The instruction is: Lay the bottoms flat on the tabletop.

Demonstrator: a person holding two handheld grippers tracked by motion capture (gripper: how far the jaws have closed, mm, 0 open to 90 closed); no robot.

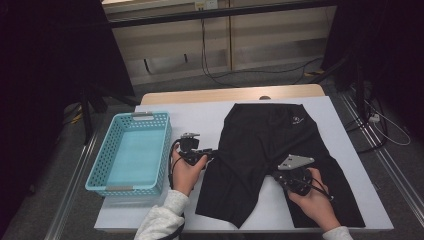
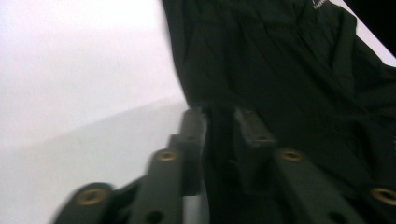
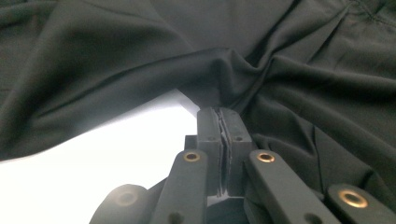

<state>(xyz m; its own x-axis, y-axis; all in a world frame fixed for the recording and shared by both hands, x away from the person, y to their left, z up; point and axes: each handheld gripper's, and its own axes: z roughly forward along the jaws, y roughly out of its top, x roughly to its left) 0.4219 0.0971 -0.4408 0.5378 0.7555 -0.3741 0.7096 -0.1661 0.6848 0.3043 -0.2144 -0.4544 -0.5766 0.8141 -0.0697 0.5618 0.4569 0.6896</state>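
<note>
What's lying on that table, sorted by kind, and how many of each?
Black shorts: 1
Blue basket: 1
Hand-held grippers: 2, the left gripper at the shorts' edge and the right gripper pinching the fabric
White table cover: 1
Total: 5

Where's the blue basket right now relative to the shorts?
In the high view the blue basket sits at the table's left side, on the white sheet, left of the black shorts, with the left hand-held gripper between the two.
</note>
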